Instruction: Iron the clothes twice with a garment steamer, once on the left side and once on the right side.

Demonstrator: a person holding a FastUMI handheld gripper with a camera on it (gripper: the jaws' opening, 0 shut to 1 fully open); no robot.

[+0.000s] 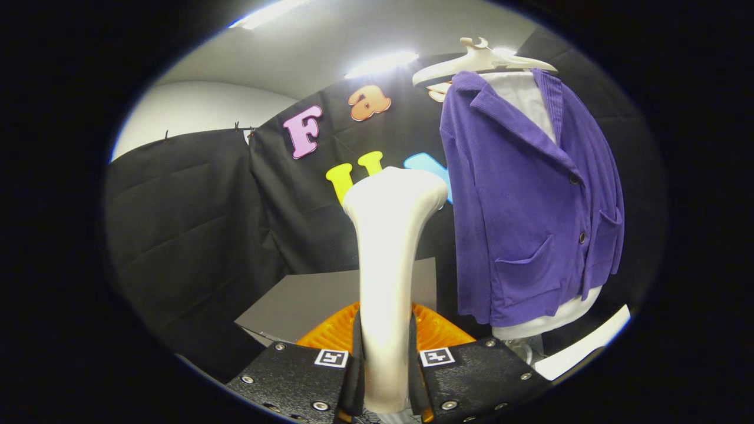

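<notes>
So the claw [386, 368] is clamped tight on the steamer [389, 265], one finger pressing on each side of its handle down low. The steamer is smooth, glossy plastic, cream-white, with a slim neck that rises straight up between the fingers and flares out into a wide rounded head at the top. Just behind the handle there's an orange ribbed thing [439, 330], looks like moulded plastic with ridges fanning out, can't tell exactly what it is. Beyond that sits a flat grey matte counter [306, 300]. Off to the right of the steamer head, apart from it and not touching, hangs the jacket [524, 212]: purple, fine corduroy-type ribbing, notched collar, dark buttons down the front and patch pockets low on both sides. It's draped over a white shirt [527, 97] that peeks out at the neck and again below the hem. Both are on a pale, curvy hanger [477, 62] with a hook on top.
</notes>
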